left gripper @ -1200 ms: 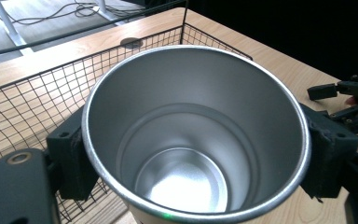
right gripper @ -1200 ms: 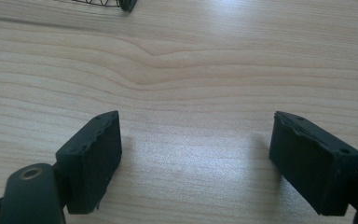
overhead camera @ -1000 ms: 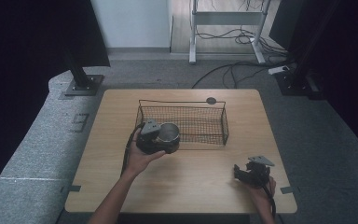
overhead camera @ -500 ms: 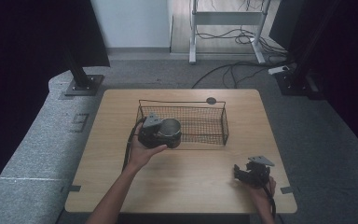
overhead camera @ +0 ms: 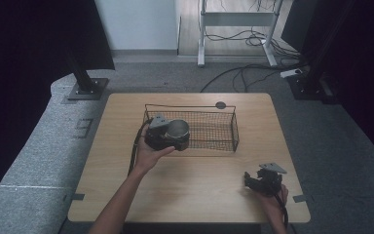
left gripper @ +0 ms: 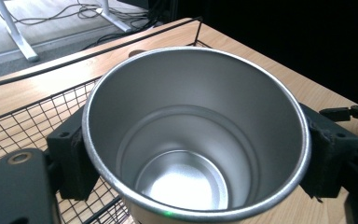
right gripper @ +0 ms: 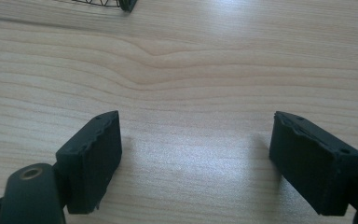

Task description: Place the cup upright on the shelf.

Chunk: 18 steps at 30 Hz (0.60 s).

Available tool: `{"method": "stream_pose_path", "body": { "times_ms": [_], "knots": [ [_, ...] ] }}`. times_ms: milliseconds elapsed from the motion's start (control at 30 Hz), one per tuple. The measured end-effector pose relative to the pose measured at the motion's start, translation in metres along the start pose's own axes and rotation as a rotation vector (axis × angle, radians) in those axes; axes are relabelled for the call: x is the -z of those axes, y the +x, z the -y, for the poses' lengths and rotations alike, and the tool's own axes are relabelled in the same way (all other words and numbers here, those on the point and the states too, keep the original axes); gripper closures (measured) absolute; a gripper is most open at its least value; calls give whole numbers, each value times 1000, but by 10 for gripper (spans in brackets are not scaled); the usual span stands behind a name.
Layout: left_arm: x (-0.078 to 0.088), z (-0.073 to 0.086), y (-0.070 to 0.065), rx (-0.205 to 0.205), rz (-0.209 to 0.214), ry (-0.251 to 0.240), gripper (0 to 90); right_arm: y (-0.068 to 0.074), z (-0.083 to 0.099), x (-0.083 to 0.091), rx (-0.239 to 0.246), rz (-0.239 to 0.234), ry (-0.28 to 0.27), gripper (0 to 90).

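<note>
A light wooden table stands on grey carpet, with a black wire basket set toward its far side and a small dark disc just behind the basket. The left gripper clamps a shiny metal cup between its jaws, one pad on either side of the wall; the cup is upright and empty, held at the basket's near-left corner, above the rim. The right gripper rests low over bare wood near the table's front right, jaws spread wide with nothing between them.
</note>
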<state>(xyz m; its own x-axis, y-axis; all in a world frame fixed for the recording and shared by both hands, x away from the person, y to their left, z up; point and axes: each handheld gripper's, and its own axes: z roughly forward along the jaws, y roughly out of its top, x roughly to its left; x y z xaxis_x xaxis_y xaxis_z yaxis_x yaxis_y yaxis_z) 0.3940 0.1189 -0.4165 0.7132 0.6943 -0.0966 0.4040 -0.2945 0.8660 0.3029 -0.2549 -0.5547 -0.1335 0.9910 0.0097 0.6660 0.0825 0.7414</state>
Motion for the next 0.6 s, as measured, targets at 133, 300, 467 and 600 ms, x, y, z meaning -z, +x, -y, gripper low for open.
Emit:
{"method": "stream_pose_path", "body": {
  "times_ms": [133, 300, 467, 600],
  "knots": [
    [-2, -1, 4, 6, -9, 6, 163, 0, 0, 0, -1, 1, -2, 166],
    [-3, -4, 5, 0, -5, 3, 162, 0, 0, 0, -1, 1, -2, 166],
    [-6, -9, 9, -9, -6, 3, 163, 0, 0, 0, 1, 1, -2, 166],
    [-10, -11, 14, 9, -12, 11, 163, 0, 0, 0, 3, 1, -2, 167]
  ]
}}
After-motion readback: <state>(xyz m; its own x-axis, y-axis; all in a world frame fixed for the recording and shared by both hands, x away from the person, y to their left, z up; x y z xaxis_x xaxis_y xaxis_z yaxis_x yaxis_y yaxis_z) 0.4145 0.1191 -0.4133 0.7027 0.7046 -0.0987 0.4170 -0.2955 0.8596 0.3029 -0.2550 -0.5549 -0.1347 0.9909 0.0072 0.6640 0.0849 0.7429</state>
